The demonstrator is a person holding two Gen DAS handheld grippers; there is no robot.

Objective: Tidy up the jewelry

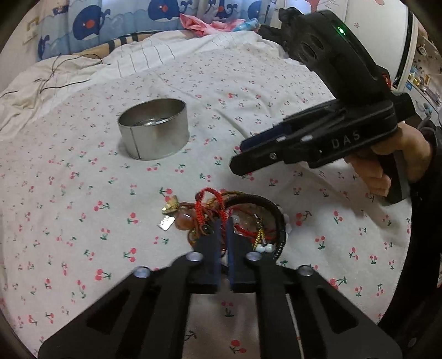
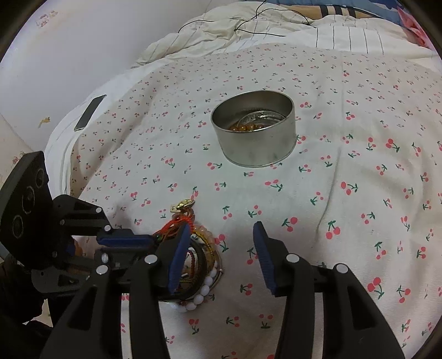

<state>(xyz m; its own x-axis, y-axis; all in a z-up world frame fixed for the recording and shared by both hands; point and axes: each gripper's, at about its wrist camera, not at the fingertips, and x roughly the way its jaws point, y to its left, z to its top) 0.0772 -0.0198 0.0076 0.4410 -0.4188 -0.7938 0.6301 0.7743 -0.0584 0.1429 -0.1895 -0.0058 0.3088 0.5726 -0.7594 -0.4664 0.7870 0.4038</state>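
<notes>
A tangled pile of jewelry (image 1: 243,218) lies on the cherry-print sheet: red cord, black bracelet, white beads, a gold charm (image 1: 170,207). My left gripper (image 1: 223,221) is closed into the pile, its jaws nearly together on the strands. In the right wrist view the pile (image 2: 199,262) lies by my left finger, and the left gripper (image 2: 149,240) reaches in from the left. My right gripper (image 2: 221,240) is open and empty above the sheet; it also shows in the left wrist view (image 1: 243,157). A round metal tin (image 2: 257,129) holds amber beads; it also shows in the left wrist view (image 1: 154,128).
A phone (image 2: 89,111) lies at the bed's far left edge. A rumpled white duvet (image 1: 55,80) with a thin black cable (image 2: 248,24) sits behind. Pink clothing (image 1: 210,23) lies by the whale curtain.
</notes>
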